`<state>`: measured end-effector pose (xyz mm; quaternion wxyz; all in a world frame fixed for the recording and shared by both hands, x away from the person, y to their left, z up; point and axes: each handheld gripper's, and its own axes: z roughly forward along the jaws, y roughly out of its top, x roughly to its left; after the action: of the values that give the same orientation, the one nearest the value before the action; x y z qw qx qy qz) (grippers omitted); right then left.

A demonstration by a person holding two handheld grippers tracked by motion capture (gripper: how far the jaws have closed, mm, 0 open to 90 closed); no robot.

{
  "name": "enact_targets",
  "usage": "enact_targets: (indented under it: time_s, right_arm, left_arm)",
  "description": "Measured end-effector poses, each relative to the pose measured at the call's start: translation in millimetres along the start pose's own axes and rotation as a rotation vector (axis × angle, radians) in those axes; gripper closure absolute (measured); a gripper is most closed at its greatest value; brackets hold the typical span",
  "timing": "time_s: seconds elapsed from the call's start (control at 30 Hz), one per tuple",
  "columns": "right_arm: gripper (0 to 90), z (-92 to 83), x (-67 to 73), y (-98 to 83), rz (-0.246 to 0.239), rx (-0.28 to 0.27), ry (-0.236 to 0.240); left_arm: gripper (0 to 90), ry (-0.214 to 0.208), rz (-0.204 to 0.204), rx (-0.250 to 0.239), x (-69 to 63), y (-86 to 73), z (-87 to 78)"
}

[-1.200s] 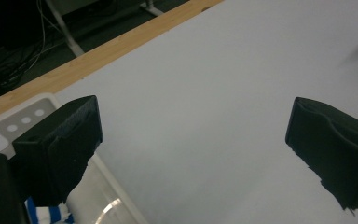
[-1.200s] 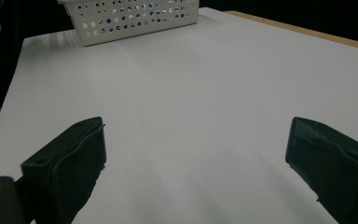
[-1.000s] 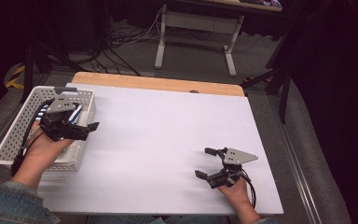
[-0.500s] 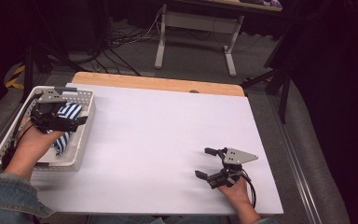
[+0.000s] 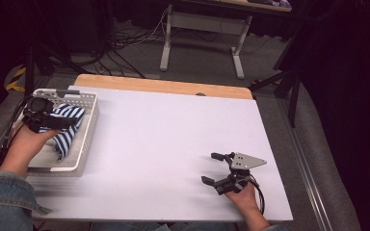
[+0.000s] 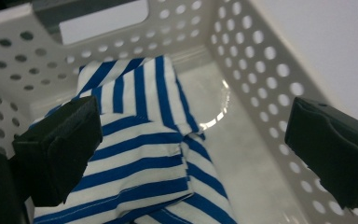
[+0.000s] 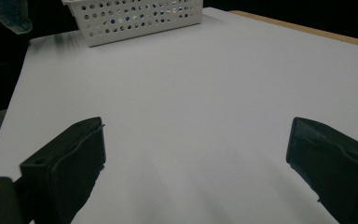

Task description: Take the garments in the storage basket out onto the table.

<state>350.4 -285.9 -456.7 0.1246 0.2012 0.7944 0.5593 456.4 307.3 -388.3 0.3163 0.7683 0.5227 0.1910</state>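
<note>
In the high view, a white perforated basket (image 5: 89, 132) sits at the far left of the white table (image 5: 164, 144). Inside it lies a blue-and-white striped cloth (image 5: 67, 132), crumpled, with one end trailing toward the basket's near side. The left gripper (image 5: 58, 122) hovers inside the basket over the cloth, held by the left hand (image 5: 26, 147). At the near right, the right gripper (image 5: 214, 168) rests low over the bare table, jaws spread apart, well apart from the basket.

In the left gripper view, the cloth (image 6: 140, 154) shows clearly: white fabric with bold blue stripes, folded over itself so the stripes run in differing directions, with a stitched hem along the lower edge. It fills the left part of the basket's floor, while the shiny bare bottom (image 6: 242, 154) shows to its right. The jaws stand wide, released, one over the cloth, the other beside the basket's wall (image 6: 261, 60).

In the right gripper view, the jaws gape over bare table (image 7: 191, 93), holding nothing; the basket (image 7: 135, 18) stands far off.
</note>
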Motion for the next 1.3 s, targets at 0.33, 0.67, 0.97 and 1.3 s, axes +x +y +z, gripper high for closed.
enact_targets:
  time_s: [0.33, 0.67, 0.97, 1.3]
  right_arm:
    - [5.3, 0.3, -0.2, -0.2, 0.002, 0.003, -0.001]
    - [5.3, 0.3, -0.5, -0.4, 0.006, 0.003, 0.0]
    - [5.3, 0.5, -0.5, -0.5, 0.004, 0.007, -0.002]
    - [5.3, 0.4, -0.2, -0.4, 0.003, 0.007, 0.002]
  left_arm:
    - [9.2, 0.045, -0.018, 0.106, 10.8, -3.7, 19.3]
    - [18.3, 0.063, -0.009, 0.252, 19.5, -9.2, 41.0]
    - [20.8, 0.051, -0.005, 0.286, 18.9, -16.0, 54.1]
    - [25.6, 0.041, 0.006, 0.286, 19.0, -16.9, 54.4]
